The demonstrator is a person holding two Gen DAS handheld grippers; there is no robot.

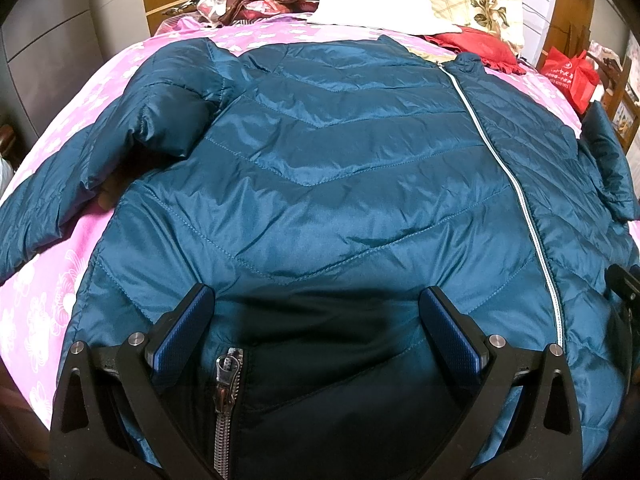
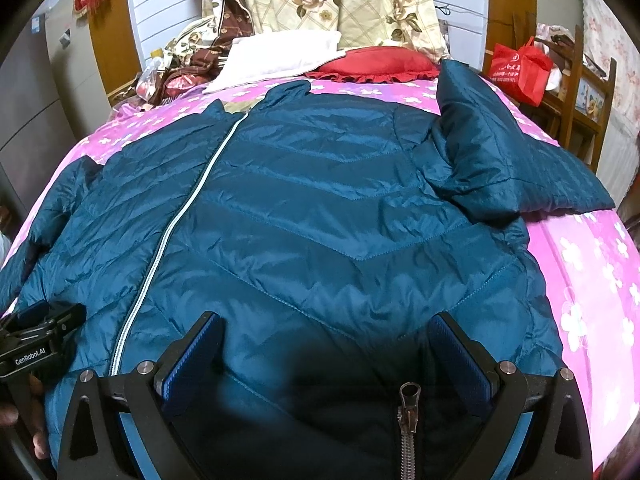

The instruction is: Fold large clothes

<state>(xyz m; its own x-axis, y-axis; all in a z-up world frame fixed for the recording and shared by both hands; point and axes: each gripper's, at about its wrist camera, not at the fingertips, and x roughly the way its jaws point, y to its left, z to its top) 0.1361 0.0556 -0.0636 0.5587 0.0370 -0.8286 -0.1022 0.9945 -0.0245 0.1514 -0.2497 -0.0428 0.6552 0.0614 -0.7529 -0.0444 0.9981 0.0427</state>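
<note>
A teal quilted jacket (image 1: 320,168) lies flat, front up, on a pink floral bed (image 1: 60,280); it also shows in the right wrist view (image 2: 312,208). Its light zipper line (image 1: 516,192) runs from collar to hem. The left sleeve (image 1: 52,200) lies out to the left. The right sleeve (image 2: 500,152) is bent up by the shoulder. My left gripper (image 1: 316,320) is open, just above the hem beside a pocket zipper (image 1: 226,384). My right gripper (image 2: 324,344) is open over the hem near the other pocket zipper (image 2: 408,412). Neither holds anything.
At the head of the bed lie a red cushion (image 2: 376,62), a white folded cloth (image 2: 280,60), floral bedding (image 2: 340,0) and a heap of brown fabric (image 2: 192,64). A red bag (image 2: 520,68) sits on a wooden chair at right. The left gripper's body (image 2: 36,348) shows at left.
</note>
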